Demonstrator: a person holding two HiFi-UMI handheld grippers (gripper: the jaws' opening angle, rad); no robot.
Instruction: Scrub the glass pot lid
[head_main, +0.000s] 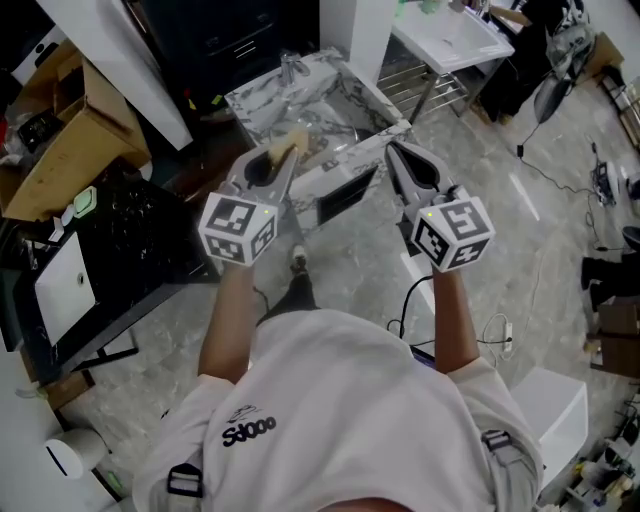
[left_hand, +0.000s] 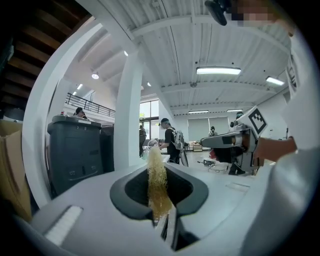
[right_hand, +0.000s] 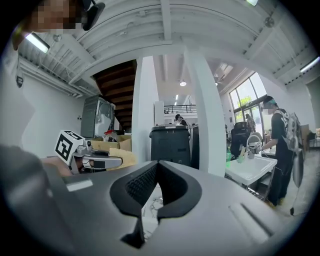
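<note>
My left gripper (head_main: 287, 150) is shut on a yellowish scrubbing sponge (head_main: 293, 146), held out in front of the person's chest. In the left gripper view the sponge (left_hand: 155, 159) stands upright between the closed jaws of that gripper (left_hand: 160, 172) and sticks out past them. My right gripper (head_main: 393, 150) is level with it on the right, shut with nothing in it; its jaws meet at the tips (right_hand: 156, 164). Each gripper sees the other: the right gripper (left_hand: 235, 142), and the left gripper (right_hand: 100, 161) with the sponge (right_hand: 123, 159). No glass pot lid shows in any view.
A marble-patterned sink unit (head_main: 345, 100) with a faucet (head_main: 290, 68) stands just ahead. A white table (head_main: 450, 40) is at the far right, cardboard boxes (head_main: 80, 130) and a black cart (head_main: 130, 230) at the left. Cables (head_main: 495, 330) lie on the floor.
</note>
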